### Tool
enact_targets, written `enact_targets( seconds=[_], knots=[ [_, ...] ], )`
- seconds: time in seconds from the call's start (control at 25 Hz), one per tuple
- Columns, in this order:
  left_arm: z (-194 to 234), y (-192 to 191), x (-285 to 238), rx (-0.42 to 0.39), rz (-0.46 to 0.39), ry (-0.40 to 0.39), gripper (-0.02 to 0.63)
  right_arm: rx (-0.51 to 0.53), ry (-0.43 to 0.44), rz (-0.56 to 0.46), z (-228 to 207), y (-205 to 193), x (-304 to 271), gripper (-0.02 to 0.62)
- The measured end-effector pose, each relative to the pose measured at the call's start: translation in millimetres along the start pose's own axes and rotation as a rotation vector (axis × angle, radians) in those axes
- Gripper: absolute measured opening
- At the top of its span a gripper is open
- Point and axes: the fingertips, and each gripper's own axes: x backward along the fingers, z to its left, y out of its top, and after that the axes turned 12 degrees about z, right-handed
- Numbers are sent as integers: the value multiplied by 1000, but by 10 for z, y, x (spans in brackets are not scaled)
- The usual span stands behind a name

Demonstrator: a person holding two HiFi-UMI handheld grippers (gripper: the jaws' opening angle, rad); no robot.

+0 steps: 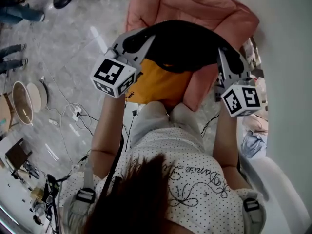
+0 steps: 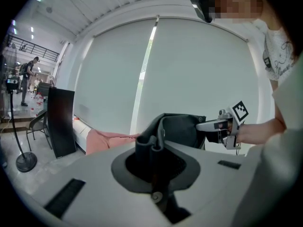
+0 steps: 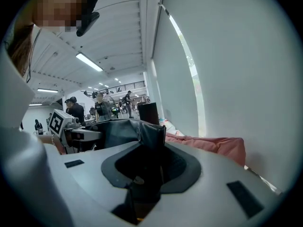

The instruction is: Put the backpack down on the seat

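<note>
The backpack, black on top with an orange body, hangs between my two grippers above the pink cushioned seat. My left gripper is shut on the fabric at its left edge, and my right gripper is shut on its right edge. In the left gripper view, black fabric is pinched in the left gripper; the right gripper shows across the bag and the pink seat lies behind. In the right gripper view, the right gripper clamps a fold of the backpack beside the pink seat.
A white blind or wall stands close behind the seat. A black upright panel stands to the seat's left. Cables and round bowls lie on the grey floor at left. People stand far back.
</note>
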Motion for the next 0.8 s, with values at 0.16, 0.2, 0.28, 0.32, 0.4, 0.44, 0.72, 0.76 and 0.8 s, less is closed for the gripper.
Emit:
enact_targets(
  seconds=[0.16,0.2,0.28,0.32,0.4,0.44,0.72,0.76,0.8],
  knots=[
    [101,-162,-32,-3,24,24,23,11,6,49,25,-132,-146,103],
    [139,-236,-58,2,36,30,25,21,8,65,21,-195,-209,103],
    [203,-438,-167,8,67,38,26,34,10,108,-32,-386,-360,103],
    [227,-559,-256,11,85,40,28,34,11,131,-87,-509,-446,103],
    [260,-807,-465,19,125,38,29,28,10,178,-231,-777,-617,103],
    [271,-926,-562,25,147,37,31,24,8,202,-299,-912,-696,103],
    [375,-1624,-1064,66,275,38,32,-17,-6,329,-619,-1668,-1166,104],
    [384,-1691,-1111,70,286,40,32,-15,-10,339,-648,-1736,-1208,104],
    [392,-1743,-1147,71,293,42,34,-9,-14,346,-669,-1786,-1240,104]
  ],
)
